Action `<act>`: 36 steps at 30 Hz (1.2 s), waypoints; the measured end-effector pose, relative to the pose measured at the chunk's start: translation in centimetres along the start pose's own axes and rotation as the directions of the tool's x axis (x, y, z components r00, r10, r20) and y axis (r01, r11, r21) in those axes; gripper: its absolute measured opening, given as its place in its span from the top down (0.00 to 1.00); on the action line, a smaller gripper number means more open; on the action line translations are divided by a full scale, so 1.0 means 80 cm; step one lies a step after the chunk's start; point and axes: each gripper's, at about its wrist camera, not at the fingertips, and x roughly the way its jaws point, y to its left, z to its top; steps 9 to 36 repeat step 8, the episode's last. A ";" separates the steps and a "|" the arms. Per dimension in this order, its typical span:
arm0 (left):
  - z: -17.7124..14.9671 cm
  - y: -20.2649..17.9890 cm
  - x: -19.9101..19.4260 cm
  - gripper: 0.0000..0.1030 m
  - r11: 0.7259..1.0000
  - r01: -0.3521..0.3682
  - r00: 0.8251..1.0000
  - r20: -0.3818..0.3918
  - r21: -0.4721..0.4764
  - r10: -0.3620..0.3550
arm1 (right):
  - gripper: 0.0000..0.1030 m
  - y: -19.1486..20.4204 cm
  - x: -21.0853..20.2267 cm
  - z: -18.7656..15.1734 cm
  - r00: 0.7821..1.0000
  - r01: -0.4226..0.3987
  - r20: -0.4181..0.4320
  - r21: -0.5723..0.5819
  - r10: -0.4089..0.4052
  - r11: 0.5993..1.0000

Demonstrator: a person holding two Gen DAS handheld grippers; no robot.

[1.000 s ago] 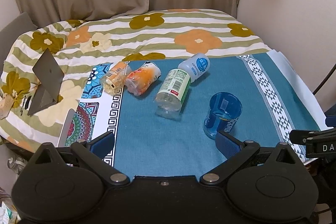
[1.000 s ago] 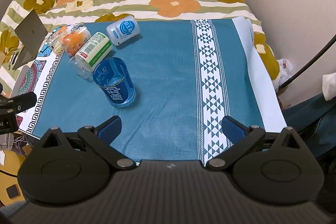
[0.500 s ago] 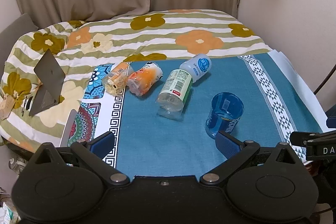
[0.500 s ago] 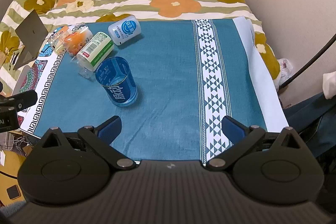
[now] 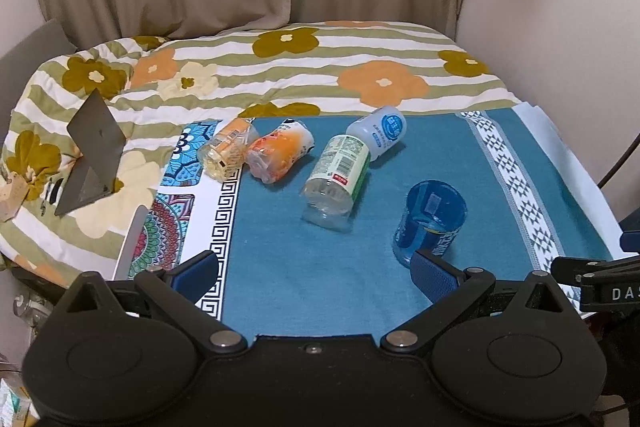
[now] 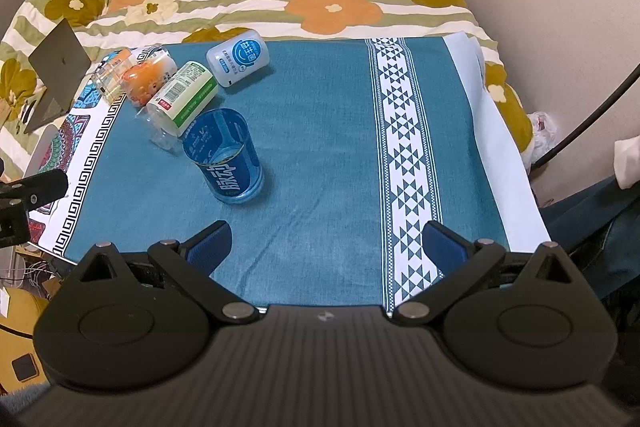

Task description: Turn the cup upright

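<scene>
1. Blue cup (image 6: 224,157) upright on the teal cloth (image 6: 320,147), mouth up, left of centre.
2. Green-labelled bottle (image 6: 182,99) lies just behind the cup; white bottle (image 6: 238,57) farther back.
3. Right claw (image 6: 326,247) spread wide, empty, near edge, apart from the cup.

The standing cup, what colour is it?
Transparent blue cup with white lettering, clearest in the right wrist view.

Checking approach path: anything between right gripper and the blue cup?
Nothing: in the right wrist view only bare teal cloth lies between the open right gripper and the blue cup.
</scene>
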 end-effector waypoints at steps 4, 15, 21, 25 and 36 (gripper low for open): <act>0.000 0.002 0.001 0.00 1.000 -0.003 1.000 0.005 -0.003 0.003 | 0.00 0.002 0.000 0.000 1.000 0.001 -0.001 -0.002 -0.001 1.000; 0.001 0.003 0.003 0.00 1.000 -0.006 1.000 0.006 -0.008 0.006 | 0.00 0.003 0.000 0.001 1.000 0.000 0.000 -0.003 0.000 1.000; 0.001 0.003 0.003 0.00 1.000 -0.006 1.000 0.006 -0.008 0.006 | 0.00 0.003 0.000 0.001 1.000 0.000 0.000 -0.003 0.000 1.000; 0.001 0.003 0.003 0.00 1.000 -0.006 1.000 0.006 -0.008 0.006 | 0.00 0.003 0.000 0.001 1.000 0.000 0.000 -0.003 0.000 1.000; 0.001 0.003 0.003 0.00 1.000 -0.006 1.000 0.006 -0.008 0.006 | 0.00 0.003 0.000 0.001 1.000 0.000 0.000 -0.003 0.000 1.000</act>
